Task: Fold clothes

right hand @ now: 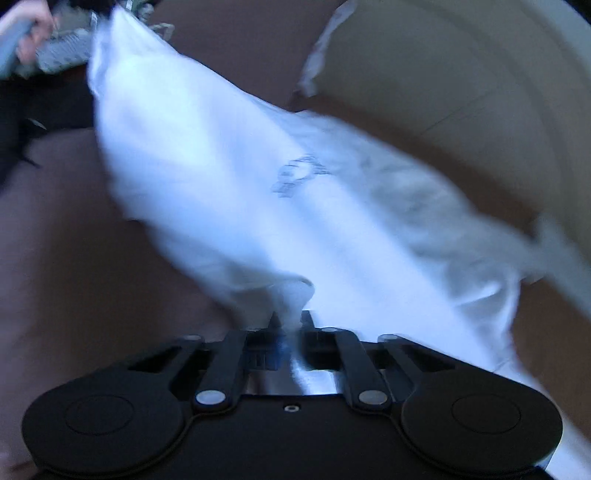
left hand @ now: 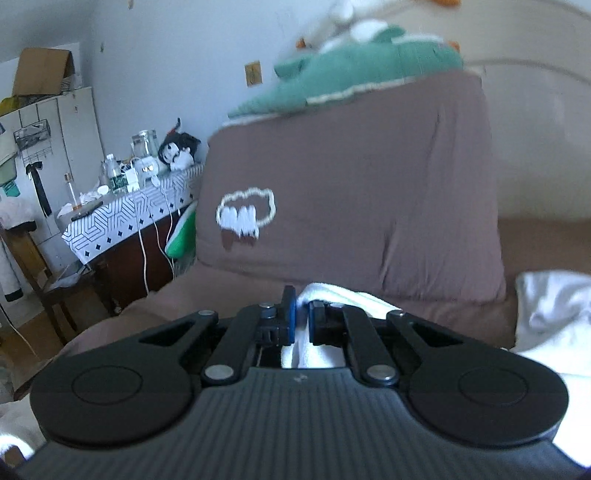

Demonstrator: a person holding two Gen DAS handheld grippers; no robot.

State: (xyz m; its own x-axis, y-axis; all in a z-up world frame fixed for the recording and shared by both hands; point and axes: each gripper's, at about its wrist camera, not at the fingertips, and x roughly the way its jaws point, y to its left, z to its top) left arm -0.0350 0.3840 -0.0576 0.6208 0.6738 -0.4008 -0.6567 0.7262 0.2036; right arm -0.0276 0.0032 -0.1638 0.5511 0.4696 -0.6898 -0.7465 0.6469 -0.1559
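Left wrist view. Your left hand-held gripper (left hand: 302, 320) is closed to a narrow slit, its blue pads (left hand: 291, 317) pinching a fold of the white garment (left hand: 343, 299). The cloth passes between the jaws and shows again below them, inside the linkage. More of the same white fabric lies bunched at the right edge of the view, on the brown bed cover (left hand: 184, 295). Ahead stands a brown pillow (left hand: 351, 177) with a small white cloud motif (left hand: 245, 212) stitched on its face. A green plush toy (left hand: 351, 70) lies along the pillow's top. To the left, a desk (left hand: 122, 221) with a black-and-white patterned cloth carries bottles, a jar and a dark-haired doll (left hand: 177, 151); white cables hang over its front edge. A cardboard box (left hand: 44, 72) sits on a white cabinet in the far left corner.

Right wrist view. Your right hand-held gripper (right hand: 291, 325) is likewise closed on the white garment (right hand: 221, 166), a gathered edge of the cloth being squeezed between its jaws; the picture is blurred, so the pads themselves cannot be made out clearly. From the grip the garment stretches up and away to the upper left, lifted clear of the brown bed cover (right hand: 74, 240), with a faint grey print (right hand: 299, 173) near its middle. At the top left corner, a person's hand (right hand: 33, 33) is visible beside the far end of the cloth. A pale curved headboard (right hand: 498, 92) fills the upper right.
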